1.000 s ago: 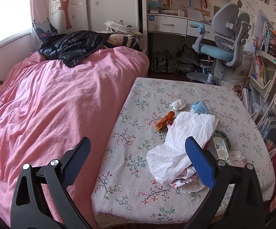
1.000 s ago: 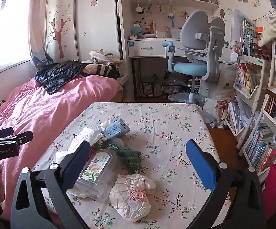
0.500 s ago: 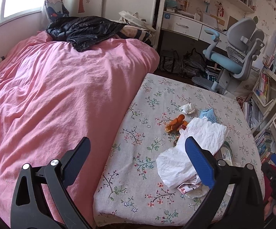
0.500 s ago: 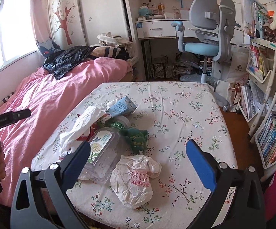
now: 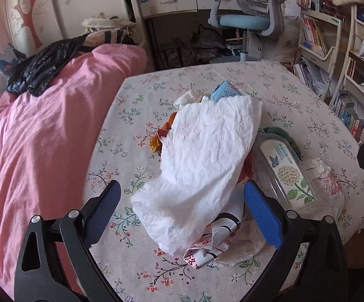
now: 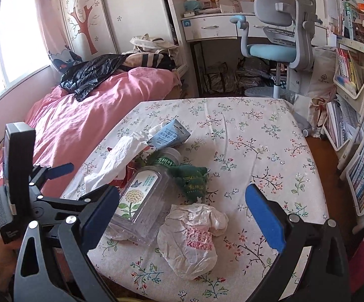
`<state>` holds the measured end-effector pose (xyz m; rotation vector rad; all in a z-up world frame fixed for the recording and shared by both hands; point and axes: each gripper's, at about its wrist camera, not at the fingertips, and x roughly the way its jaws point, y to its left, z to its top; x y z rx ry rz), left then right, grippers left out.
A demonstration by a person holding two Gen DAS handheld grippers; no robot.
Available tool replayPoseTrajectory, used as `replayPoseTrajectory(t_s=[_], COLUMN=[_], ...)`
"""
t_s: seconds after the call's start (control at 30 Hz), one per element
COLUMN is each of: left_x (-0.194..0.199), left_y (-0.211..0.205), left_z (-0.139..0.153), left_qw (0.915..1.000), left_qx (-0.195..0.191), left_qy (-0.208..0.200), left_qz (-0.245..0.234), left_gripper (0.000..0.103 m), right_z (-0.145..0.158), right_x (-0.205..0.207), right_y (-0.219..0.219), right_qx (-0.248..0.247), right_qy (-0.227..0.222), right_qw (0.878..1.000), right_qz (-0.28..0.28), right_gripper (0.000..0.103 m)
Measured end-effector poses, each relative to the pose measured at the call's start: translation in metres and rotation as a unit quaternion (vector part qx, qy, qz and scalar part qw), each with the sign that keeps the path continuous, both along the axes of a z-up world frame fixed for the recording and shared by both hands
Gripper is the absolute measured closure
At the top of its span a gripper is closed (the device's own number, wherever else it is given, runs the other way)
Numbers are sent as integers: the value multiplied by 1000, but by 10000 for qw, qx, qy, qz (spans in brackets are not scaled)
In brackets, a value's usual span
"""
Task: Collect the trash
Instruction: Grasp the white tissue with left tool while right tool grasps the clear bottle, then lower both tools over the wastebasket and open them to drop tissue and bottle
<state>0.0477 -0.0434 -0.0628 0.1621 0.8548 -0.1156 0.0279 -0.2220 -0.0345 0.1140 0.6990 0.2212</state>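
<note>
A pile of trash lies on the floral table [image 5: 277, 93]. A large crumpled white paper bag [image 5: 202, 166] covers an orange wrapper [image 5: 159, 138] and a blue carton [image 5: 223, 90]. Beside it lie a clear plastic bottle [image 6: 144, 198], a green wrapper [image 6: 193, 180] and a crumpled white bag with red print [image 6: 192, 239]. My left gripper [image 5: 182, 209] is open, its jaws either side of the white paper bag's near end. My right gripper [image 6: 179, 211] is open just above the printed bag and bottle.
A pink bed [image 5: 35, 138] with a black jacket [image 6: 91, 75] lies left of the table. A desk and blue chair [image 6: 277, 40] stand behind. Bookshelves [image 6: 358, 125] line the right. The left gripper also shows at the left of the right wrist view [image 6: 56, 173].
My left gripper has swung right and closed in on the white paper bag. My right gripper has moved nearer the bottle and printed bag. Both stayed open.
</note>
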Motion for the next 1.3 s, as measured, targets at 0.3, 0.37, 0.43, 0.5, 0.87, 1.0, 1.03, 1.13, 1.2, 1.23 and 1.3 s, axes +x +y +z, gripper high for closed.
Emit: replayPoseTrajectory(t_s=[0.3,0.37,0.43,0.5,0.87,1.0,1.03,1.13,1.2,1.23,1.3], left_x=[11,9,5,0,-9,-12,-13,-17,-19,-21,-24], left_y=[61,73,80,87,101,100,100,101,101,101,100], left_z=[13,20,32,46,76,80,82,85,86,87,88], left_qw=[9773,9700,9658,9633,9597,9630,9634,9634,9629,9627,9623], left_qx=[-2066,-2384,-2553,-2645,-2733,-2600,-2578,-2560,-2572,-2574,-2585], left_qy=[362,287,111,-94,-453,-551,-582,-652,-684,-702,-735], left_qz=[309,381,438,455,471,441,439,448,447,442,415], left_gripper=[100,100,100,100,100,100,100,100,100,100,100], right_z=[-11,-15,-17,-21,-58,-57,-55,-46,-36,-31,-19], right_x=[20,24,28,33,58,61,60,56,49,47,39], right_y=[20,28,37,48,67,54,48,37,26,23,17], right_qx=[251,278,260,171,-406,9,179,682,1112,1243,1557], right_qy=[408,516,598,683,1359,1368,1329,1152,927,835,621], right_qw=[9983,9973,9964,9956,9883,9897,9902,9906,9891,9884,9855], right_qz=[345,443,534,625,564,432,390,293,254,239,274], right_gripper=[7,7,7,7,42,49,49,49,49,49,49])
